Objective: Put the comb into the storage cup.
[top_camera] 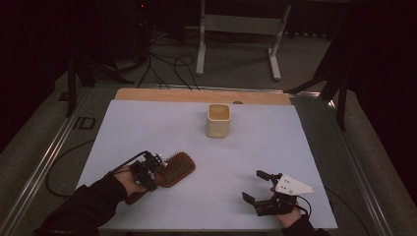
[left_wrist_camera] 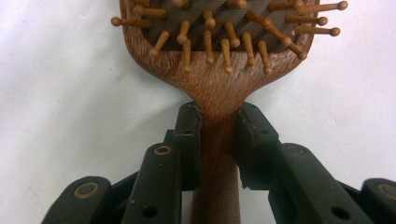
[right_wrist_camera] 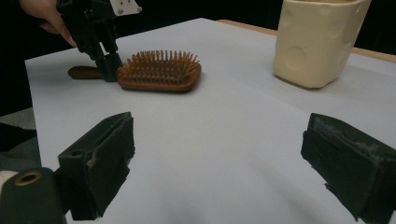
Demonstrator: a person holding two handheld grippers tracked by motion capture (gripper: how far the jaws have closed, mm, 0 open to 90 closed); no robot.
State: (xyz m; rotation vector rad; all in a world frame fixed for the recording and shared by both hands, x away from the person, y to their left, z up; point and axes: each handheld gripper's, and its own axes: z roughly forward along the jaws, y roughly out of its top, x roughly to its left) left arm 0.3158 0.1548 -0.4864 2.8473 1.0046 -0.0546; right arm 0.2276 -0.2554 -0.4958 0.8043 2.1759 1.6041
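- Fingers (left_wrist_camera: 189,140) of the left gripper (left_wrist_camera: 218,135) were clenched on the neck of the hairbrush (left_wrist_camera: 219,88), one pad pressing each side of the wooden handle just below the head.
- Ahead of those fingertips, the brush head lay bristles up, its wooden pins with rounded tips pointing toward the camera on the gripper.
- Behind the fingers, the handle ran back between the two black jaws and out at the bottom of the left gripper view.
- Under the fingers, the hairbrush rested flat on the white table (top_camera: 162,128), at its near left part in the high view.
- From above, the left gripper (top_camera: 158,173) sat over the handle, with the person's hand and dark sleeve behind it.
- Well apart from that grip, the right gripper (top_camera: 255,186) rested near the table's front right edge, its fingers released and spread wide with bare table between them.
- Beyond both sets of fingers, a cream cup (top_camera: 218,120) stood upright toward the far middle of the table, clear of the hairbrush.
- Seen from the right gripper, the cup (right_wrist_camera: 320,42) stood past the right fingertip and the hairbrush (right_wrist_camera: 159,72) past the left.
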